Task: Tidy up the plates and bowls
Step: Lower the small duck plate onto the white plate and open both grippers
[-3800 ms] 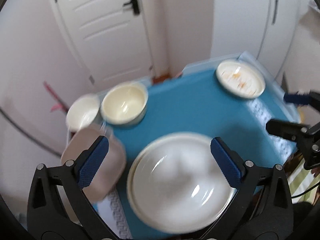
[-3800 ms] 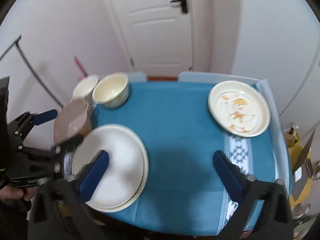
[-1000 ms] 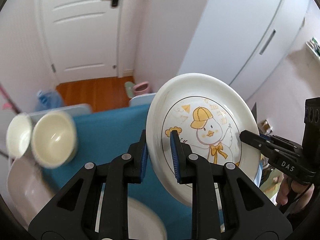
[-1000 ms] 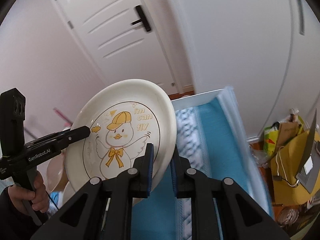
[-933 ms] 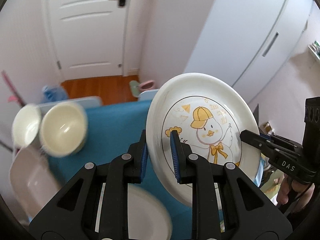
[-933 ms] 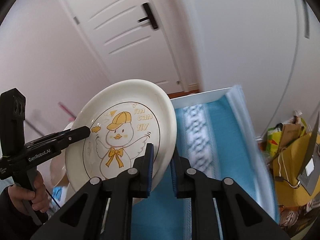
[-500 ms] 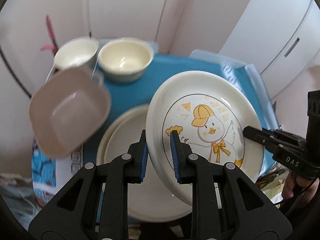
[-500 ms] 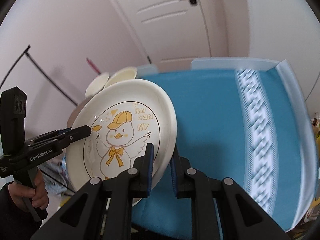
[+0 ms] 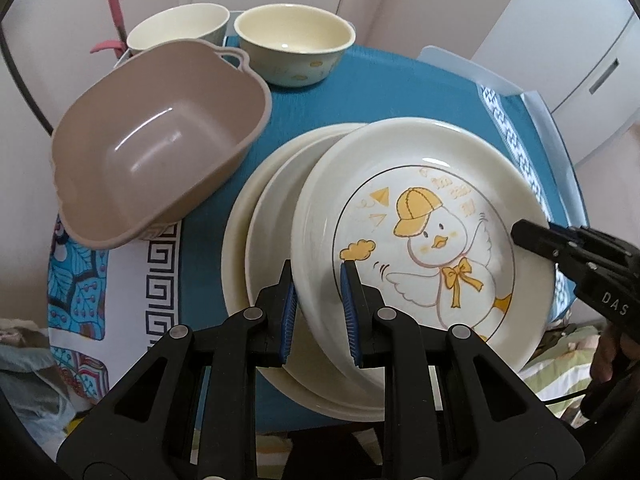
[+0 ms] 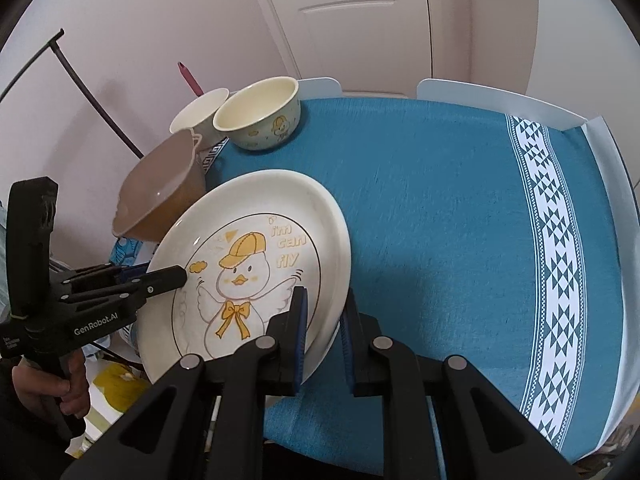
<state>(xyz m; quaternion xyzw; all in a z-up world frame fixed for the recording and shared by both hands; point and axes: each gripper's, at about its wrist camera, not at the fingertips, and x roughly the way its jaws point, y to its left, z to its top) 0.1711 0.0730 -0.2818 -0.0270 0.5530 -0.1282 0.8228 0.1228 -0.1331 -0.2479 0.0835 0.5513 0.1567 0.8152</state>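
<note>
Tongs [image 9: 318,296] astride duck plate [image 9: 424,240] rim

Blue patterned tablecloth [image 10: 460,208], white panelled door [image 10: 360,20] behind.

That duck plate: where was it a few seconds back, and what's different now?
The duck plate lay at the table's far right corner; the left gripper and right gripper clamped opposite rims and carried it over the plate stack, tilted. The bowls and brown basin stayed put.
</note>
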